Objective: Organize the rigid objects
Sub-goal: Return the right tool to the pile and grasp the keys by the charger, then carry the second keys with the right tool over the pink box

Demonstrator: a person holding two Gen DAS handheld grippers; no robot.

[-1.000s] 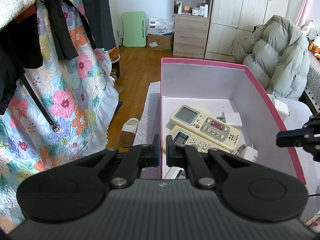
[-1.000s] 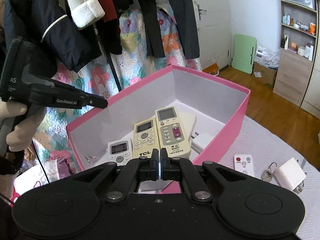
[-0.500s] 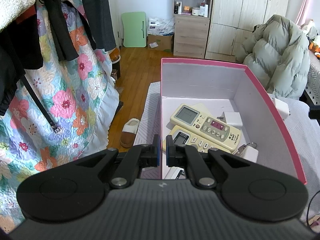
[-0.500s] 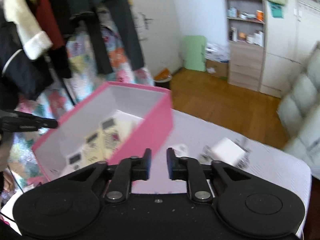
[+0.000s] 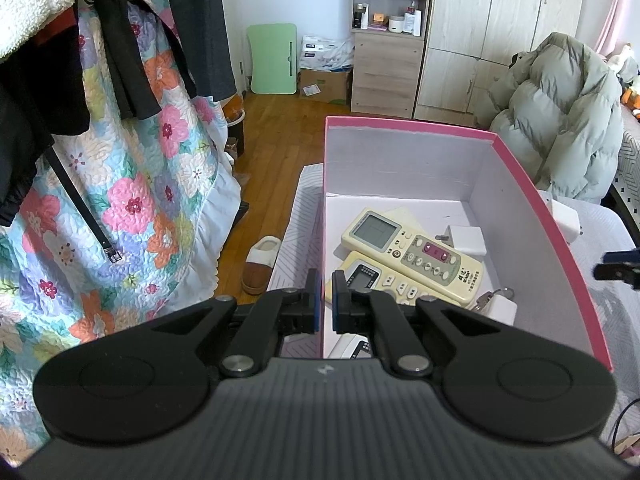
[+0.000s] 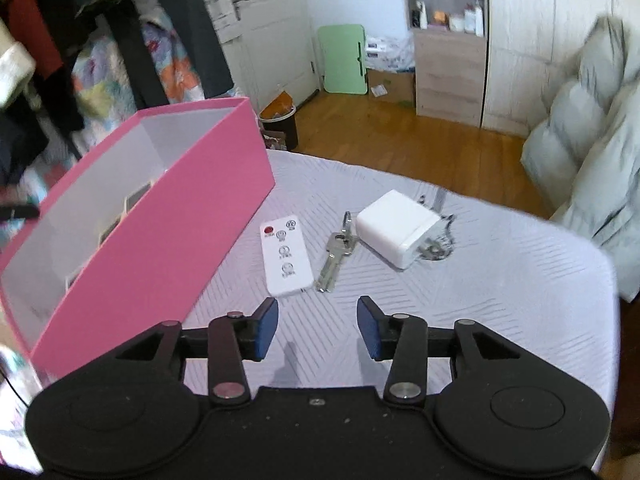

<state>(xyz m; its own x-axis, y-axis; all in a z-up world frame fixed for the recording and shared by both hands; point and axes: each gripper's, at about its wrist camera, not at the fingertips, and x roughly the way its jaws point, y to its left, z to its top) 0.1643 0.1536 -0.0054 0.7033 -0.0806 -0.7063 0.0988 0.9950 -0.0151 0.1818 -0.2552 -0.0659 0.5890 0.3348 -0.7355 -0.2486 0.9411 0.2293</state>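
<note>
In the left wrist view, the left gripper [image 5: 326,300] sits at lower centre with its jaws pressed together, the pink wall of an open pink box [image 5: 536,196] between the pads. Inside the box lie two cream remotes [image 5: 412,254], a white plug [image 5: 466,240] and a key on a white fob at the lower right. In the right wrist view, the right gripper [image 6: 317,328] has its jaws spread, just widened, with nothing between them. Just above it on the pale patterned bedcover [image 6: 520,280] lie a small white remote [image 6: 286,258], a silver key [image 6: 336,256] and a white charger block [image 6: 396,228], near one another, beside the box at left.
</note>
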